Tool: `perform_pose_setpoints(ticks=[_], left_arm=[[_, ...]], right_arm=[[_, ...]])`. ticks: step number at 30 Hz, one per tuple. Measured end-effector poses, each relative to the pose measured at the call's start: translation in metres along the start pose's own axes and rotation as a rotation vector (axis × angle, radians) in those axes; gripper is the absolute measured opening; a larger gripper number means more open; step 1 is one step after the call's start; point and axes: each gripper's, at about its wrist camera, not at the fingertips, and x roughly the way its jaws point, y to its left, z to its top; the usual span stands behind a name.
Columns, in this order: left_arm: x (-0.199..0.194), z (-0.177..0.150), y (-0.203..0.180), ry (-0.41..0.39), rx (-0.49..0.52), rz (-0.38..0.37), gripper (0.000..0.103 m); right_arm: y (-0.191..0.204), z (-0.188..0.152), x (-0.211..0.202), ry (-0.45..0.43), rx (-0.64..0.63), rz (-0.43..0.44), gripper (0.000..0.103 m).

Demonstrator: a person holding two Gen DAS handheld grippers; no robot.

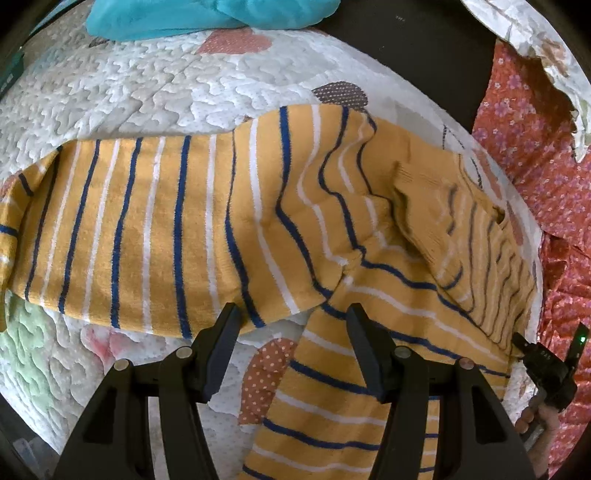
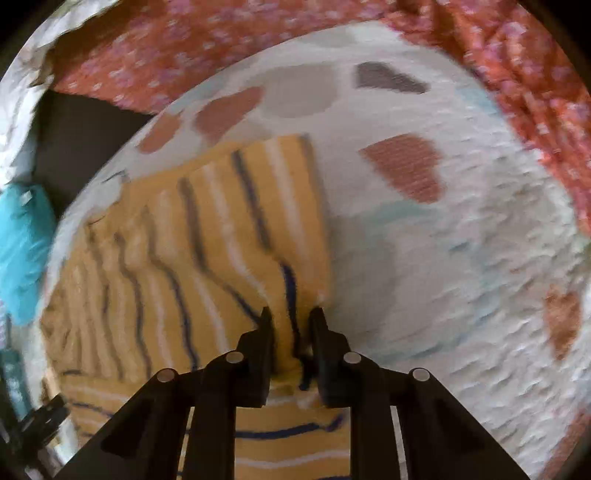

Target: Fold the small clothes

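Note:
A small yellow top with blue and white stripes [image 1: 155, 229] lies spread across a white quilt [image 1: 129, 85]. One sleeve [image 1: 332, 398] runs down toward the camera. My left gripper [image 1: 291, 314] is open, its jaws straddling the spot where that sleeve meets the body, just above the cloth. In the right wrist view my right gripper [image 2: 291, 317] is shut on a pinched fold at the edge of the same top [image 2: 221, 229], lifting it off the quilt [image 2: 461, 258]. The right gripper also shows at the far right of the left wrist view [image 1: 517, 338].
A turquoise garment [image 1: 207, 16] lies at the far edge of the quilt, also at the left in the right wrist view [image 2: 22, 254]. A red floral cloth [image 1: 532, 155] lies along the right side and wraps round the quilt's far edge [image 2: 192, 48].

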Motion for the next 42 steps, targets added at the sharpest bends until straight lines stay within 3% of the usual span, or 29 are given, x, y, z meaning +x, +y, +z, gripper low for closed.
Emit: perform_pose_setpoints(ticks=[2,7,10,14,22,26,32,35,38,42], left_arm=[[-0.002,0.001,0.004,0.005,-0.008,-0.007,0.059],[-0.018,0.001,0.022,-0.013,-0.043,-0.037,0.059],[-0.036,0.006,0.051,-0.056,-0.112,-0.037,0.059],[-0.067,0.010,0.119,-0.141,-0.260,0.009,0.059],[-0.124,-0.018,0.268,-0.285,-0.649,0.128,0.059],[-0.138,-0.031,0.303,-0.324,-0.781,0.148,0.059],[-0.159,-0.040,0.329,-0.411,-0.885,0.147,0.059],[-0.166,-0.046,0.346,-0.431,-0.940,0.131,0.059],[-0.166,-0.047,0.355,-0.425,-0.966,0.104,0.059],[-0.165,-0.044,0.354,-0.418,-0.955,0.082,0.059]], right_arm=[[0.003,0.000,-0.003,-0.008,-0.044,-0.061,0.029],[0.014,-0.012,-0.043,-0.084,-0.093,-0.049,0.032],[0.032,-0.024,-0.065,-0.118,-0.137,-0.028,0.034],[0.071,-0.051,-0.078,-0.111,-0.224,0.035,0.039],[0.202,-0.108,-0.051,0.000,-0.476,0.193,0.043],[0.292,-0.152,-0.042,0.071,-0.636,0.299,0.044],[0.420,-0.215,-0.034,0.177,-0.826,0.492,0.058],[0.469,-0.243,-0.022,0.276,-0.835,0.577,0.059],[0.505,-0.267,-0.007,0.325,-0.829,0.571,0.059],[0.525,-0.286,0.017,0.403,-0.772,0.565,0.059]])
